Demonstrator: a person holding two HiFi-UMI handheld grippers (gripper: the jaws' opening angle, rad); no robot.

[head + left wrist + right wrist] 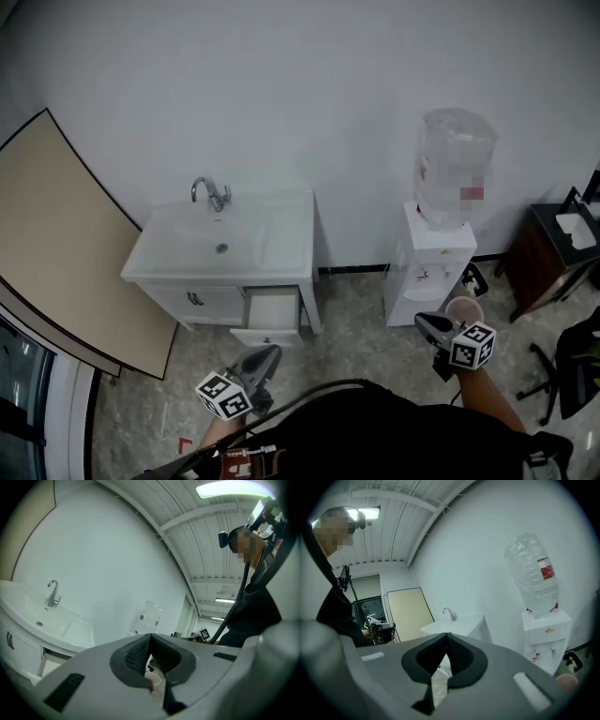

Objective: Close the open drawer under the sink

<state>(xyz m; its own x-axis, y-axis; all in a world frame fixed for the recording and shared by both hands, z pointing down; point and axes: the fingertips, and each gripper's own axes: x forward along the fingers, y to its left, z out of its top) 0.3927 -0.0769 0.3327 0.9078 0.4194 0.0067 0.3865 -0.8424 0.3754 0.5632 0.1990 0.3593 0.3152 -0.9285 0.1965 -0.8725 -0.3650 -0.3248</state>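
A white wall (328, 94) is filling the far side. A beige board (56, 244) is leaning at the left, just beside the sink (281, 211). The sink is standing against the wall on its white cabinet. To its right, apart from it, a dispenser (427, 272) is carrying a bottle (453, 169) upside down. A dark table (544, 253) is sitting further right.

The drawer (270, 314) is hanging open under the sink's right part, its front facing me. A shut front with a handle (195, 299) is sitting to its left.

A stretch of floor (356, 347) is lying between me and the drawer. A pink bin (463, 309) is standing at the dispenser's foot, just behind my right tongs (422, 323). A tap (212, 194) is rising at the sink's back.

I am holding my left tongs (270, 353) below the drawer, well short of it. Both pairs are pressed together at the tips and pinching nothing.
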